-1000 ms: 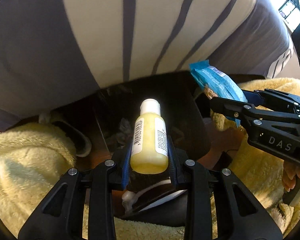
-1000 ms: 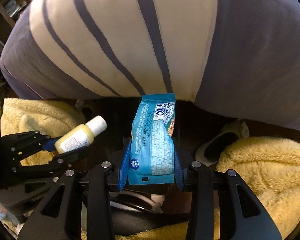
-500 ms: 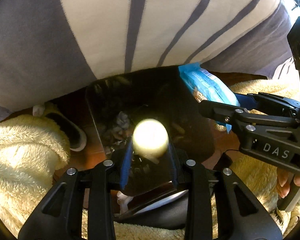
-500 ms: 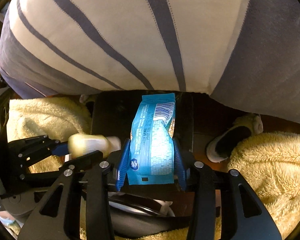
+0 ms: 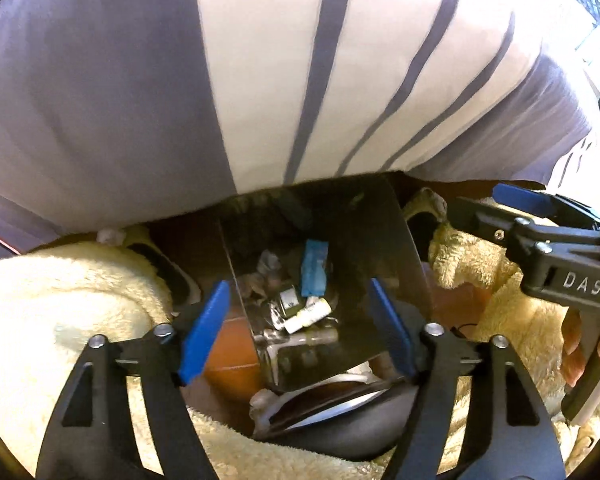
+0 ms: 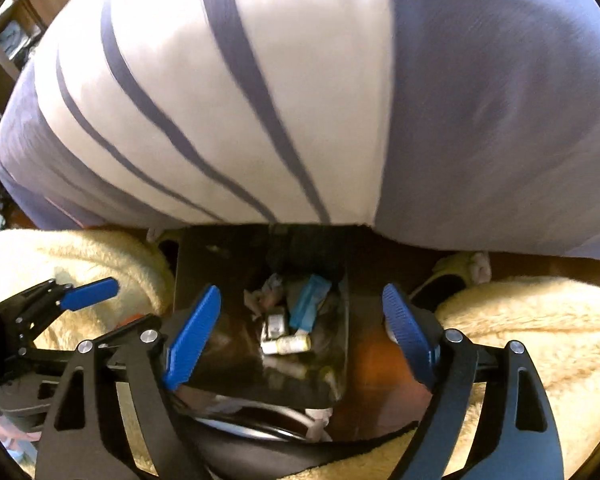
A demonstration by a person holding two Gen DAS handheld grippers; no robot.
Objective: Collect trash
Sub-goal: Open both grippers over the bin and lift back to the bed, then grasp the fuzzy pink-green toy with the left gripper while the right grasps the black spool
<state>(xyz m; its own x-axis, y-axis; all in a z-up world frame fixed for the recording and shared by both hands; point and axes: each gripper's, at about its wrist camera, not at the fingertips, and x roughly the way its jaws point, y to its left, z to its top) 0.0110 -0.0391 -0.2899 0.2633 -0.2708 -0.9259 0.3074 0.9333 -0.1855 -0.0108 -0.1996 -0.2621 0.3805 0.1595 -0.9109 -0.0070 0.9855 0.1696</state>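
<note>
Lying in bin (image 5: 404, 248), bottle (image 5: 308, 315), below empty left gripper (image 5: 300, 332)

Striped bedding (image 5: 259, 80), fluffy robe (image 6: 540, 320), slipper (image 6: 452, 280).

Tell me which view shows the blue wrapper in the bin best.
The left wrist view: the wrapper lies lengthwise and unobstructed among the trash in the bin, above the small bottle. The right wrist view shows it smaller, crumpled and partly tucked under other trash.
</note>
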